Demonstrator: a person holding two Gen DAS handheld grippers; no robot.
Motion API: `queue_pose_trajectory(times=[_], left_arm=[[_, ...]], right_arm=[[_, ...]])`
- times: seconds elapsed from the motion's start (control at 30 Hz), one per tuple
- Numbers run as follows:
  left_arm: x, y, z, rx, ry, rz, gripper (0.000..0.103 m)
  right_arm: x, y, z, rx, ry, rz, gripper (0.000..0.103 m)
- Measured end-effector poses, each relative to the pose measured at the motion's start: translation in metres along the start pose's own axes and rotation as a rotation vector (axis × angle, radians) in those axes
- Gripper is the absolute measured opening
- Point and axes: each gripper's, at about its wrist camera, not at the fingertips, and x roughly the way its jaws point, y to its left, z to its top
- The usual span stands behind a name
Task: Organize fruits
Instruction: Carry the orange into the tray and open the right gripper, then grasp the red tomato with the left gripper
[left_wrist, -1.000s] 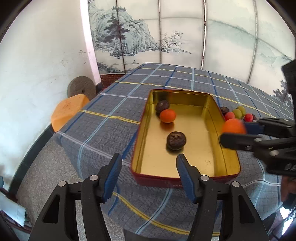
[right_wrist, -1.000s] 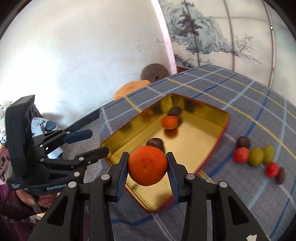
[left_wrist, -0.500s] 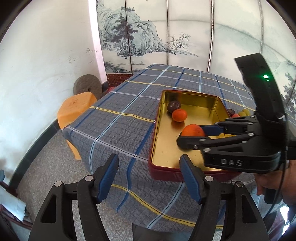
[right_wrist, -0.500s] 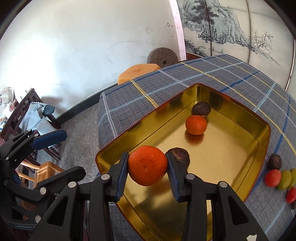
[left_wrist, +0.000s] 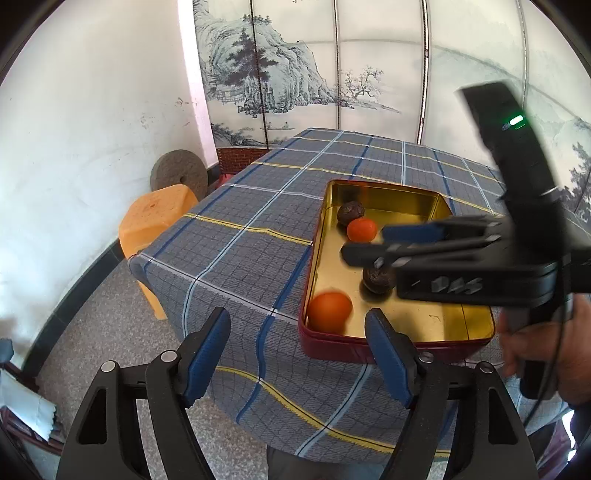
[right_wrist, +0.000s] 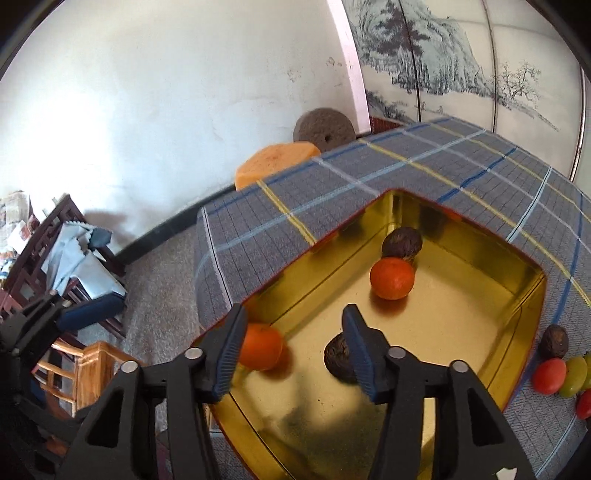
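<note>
Near orange (left_wrist: 330, 311) motion-blurred in left wrist view; partly behind left finger (right_wrist: 227, 354) in right wrist view. Dark fruit (right_wrist: 339, 357) half hidden behind right finger (right_wrist: 360, 350). Right gripper (left_wrist: 364, 244) blurred, covering part of tin (left_wrist: 388, 349). Row of small fruits (right_wrist: 561, 371) cut off at frame edge. Hand (left_wrist: 546, 352) blurred, cropped.

We are holding left gripper (left_wrist: 297, 349) low at near edge of table, angling it downward, jaws opening, nothing between pads. We are holding right gripper (right_wrist: 291, 349) tilted down over tin's near corner, jaws opening, pads pressing on nothing. Our right hand (left_wrist: 543, 347) is gripping its handle.
</note>
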Motion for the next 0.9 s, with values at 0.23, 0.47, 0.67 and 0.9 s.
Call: queue_pose_trajectory(times=[0.23,0.47,0.67,0.9], left_arm=[[-0.004,-0.011,0.004,0.037,-0.011,0.007,0.078],[-0.009,-0.035,0.012,0.098,-0.02,-0.017,0.079],[-0.015,-0.075,0.028,0.211,-0.028,-0.148,0.079],[0.0,-0.144,0.058,0.343,0.034,-0.328,0.079]], right_arm=[[-0.064,-0.023,-0.017,0.021,-0.14,-0.043,0.069],[-0.142,-0.086,-0.084,0.068,-0.17,-0.29,0.072],[-0.2,-0.16,-0.15,0.196,-0.128,-0.536,0.072],[-0.235,-0.216,-0.201,0.342,-0.124,-0.614,0.072]])
